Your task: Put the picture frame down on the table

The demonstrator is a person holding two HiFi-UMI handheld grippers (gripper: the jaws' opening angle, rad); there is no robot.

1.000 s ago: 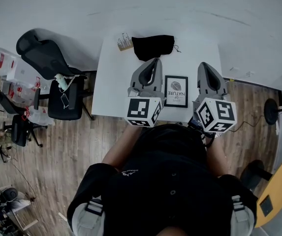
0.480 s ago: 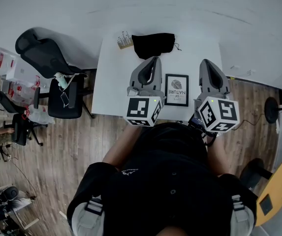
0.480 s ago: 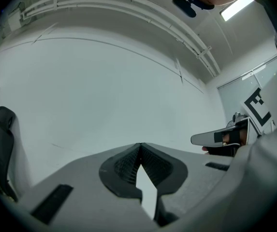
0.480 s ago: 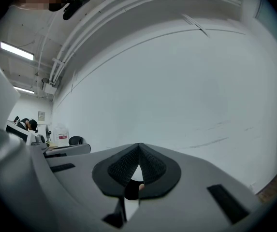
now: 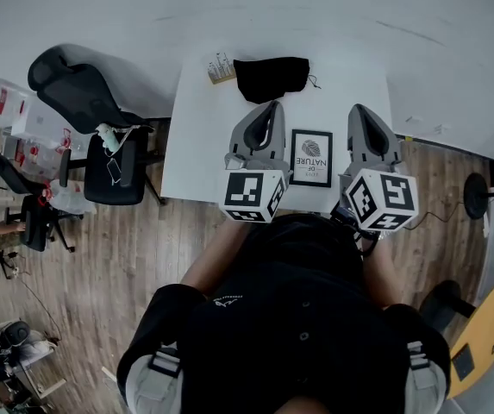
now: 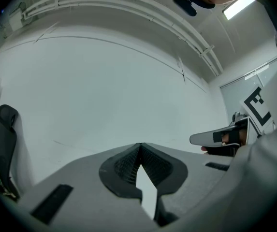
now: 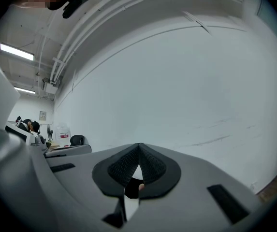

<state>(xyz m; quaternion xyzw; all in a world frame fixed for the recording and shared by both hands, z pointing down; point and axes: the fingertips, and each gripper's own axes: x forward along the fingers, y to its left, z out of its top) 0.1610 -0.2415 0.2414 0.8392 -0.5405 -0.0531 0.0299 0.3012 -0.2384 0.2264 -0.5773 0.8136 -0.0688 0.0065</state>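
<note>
The only print I can read is on the picture frame point(image 5: 311, 158), lying by the table's point(image 5: 196, 145) near edge. Under a round grey emblem, its sheet says "OF" and, in larger capitals below, "NATURE". A smaller line above those words is too fine to make out.

The small card point(image 5: 220, 69) at the table's far left corner bears print, but nothing legible. Off to the left, the red labels on the white packages point(image 5: 5, 103) are just as unreadable. The left cube point(image 5: 253, 195) and right cube point(image 5: 382, 201) carry black-and-white square markers: coded patterns, not letters.
</note>
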